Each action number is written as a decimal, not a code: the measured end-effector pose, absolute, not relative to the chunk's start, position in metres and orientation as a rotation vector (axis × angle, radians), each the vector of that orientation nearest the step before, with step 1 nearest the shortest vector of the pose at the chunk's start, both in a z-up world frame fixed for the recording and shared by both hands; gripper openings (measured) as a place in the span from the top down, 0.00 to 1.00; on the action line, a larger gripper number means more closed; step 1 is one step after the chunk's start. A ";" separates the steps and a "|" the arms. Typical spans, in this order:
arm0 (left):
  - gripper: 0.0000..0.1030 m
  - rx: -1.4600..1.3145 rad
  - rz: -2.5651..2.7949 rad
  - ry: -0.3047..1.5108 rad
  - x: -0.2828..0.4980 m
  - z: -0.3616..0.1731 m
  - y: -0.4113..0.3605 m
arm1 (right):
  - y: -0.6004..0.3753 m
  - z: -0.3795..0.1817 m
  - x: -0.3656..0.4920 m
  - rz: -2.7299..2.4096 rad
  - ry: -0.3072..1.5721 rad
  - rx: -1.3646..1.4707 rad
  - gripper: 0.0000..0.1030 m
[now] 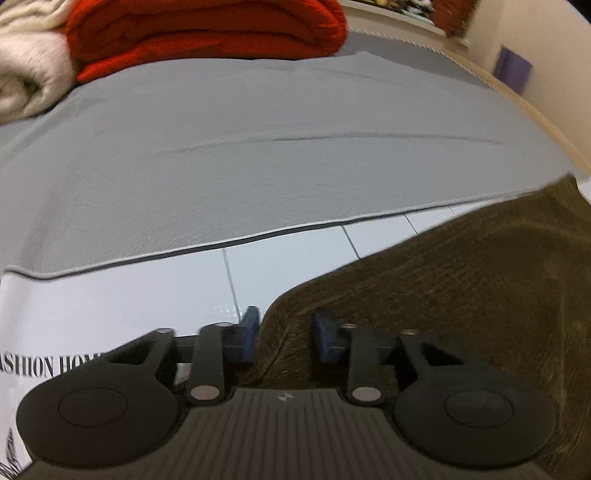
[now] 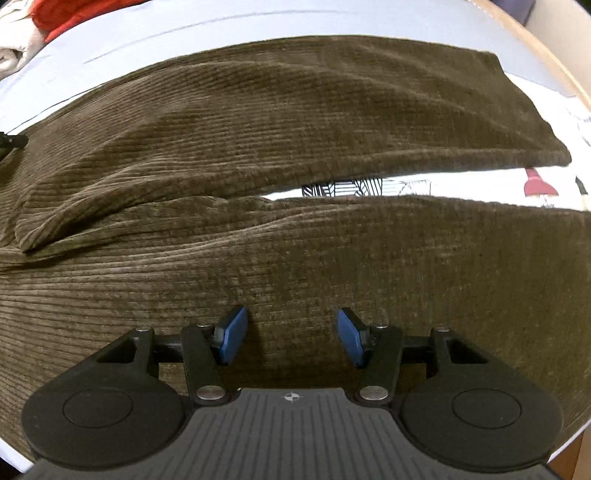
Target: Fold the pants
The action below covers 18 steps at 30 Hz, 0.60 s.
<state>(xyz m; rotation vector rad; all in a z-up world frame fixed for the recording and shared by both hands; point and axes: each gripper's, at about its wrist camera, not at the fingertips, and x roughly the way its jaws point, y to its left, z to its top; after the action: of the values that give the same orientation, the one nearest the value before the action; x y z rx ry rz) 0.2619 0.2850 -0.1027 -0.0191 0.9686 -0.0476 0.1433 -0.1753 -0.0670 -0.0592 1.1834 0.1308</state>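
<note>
Printed lettering, black serif capitals: "ASHION HOM", cut off at both ends, on the white printed cloth (image 1: 110, 306), near its left edge in the left wrist view, partly hidden behind the gripper body. Line drawings on the same cloth (image 2: 461, 182) in the right wrist view carry no legible words.

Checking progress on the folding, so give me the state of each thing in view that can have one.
Brown corduroy pants: spread out, both legs apart, not yet folded.
Left gripper: jaws narrowly apart around the pants' edge.
Right gripper: open, over the pants, holding nothing.
Red blanket: folded.
Cream blanket: folded or rolled.
Grey sheet: spread flat.
</note>
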 end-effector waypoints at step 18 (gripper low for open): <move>0.94 0.023 -0.160 0.848 0.099 0.036 0.233 | -0.180 -0.069 0.137 0.068 1.156 0.022 0.45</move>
<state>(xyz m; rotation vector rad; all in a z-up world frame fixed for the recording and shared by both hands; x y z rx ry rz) 0.0985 0.2330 0.0355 0.0225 0.8481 -0.1596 0.1375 -0.1801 -0.0685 0.0224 1.1562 0.0685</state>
